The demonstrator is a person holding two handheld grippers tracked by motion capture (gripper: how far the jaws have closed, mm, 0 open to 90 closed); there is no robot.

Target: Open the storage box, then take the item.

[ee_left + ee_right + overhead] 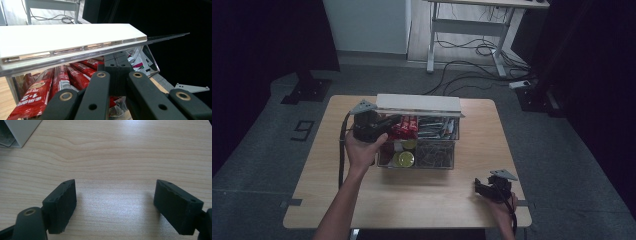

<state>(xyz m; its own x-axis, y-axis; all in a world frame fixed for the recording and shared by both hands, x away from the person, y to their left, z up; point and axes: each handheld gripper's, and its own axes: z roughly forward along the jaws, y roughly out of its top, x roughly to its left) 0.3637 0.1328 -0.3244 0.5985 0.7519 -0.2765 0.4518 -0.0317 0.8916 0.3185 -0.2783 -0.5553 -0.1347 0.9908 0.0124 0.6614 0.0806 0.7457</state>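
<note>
High view: left gripper (393, 121) jaws are pressed together over red packets (404, 127) in the box (432, 162); right gripper (115, 202) jaws are spread at 5 o'clock on the worktop (422, 200)

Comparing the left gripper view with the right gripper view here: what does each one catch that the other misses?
Left gripper view: red snack packets in the clear box under its white lid, with the left gripper shut in front. Right gripper view: the right gripper open over bare table. Shared: wooden tabletop and the white lid's edge.
</note>
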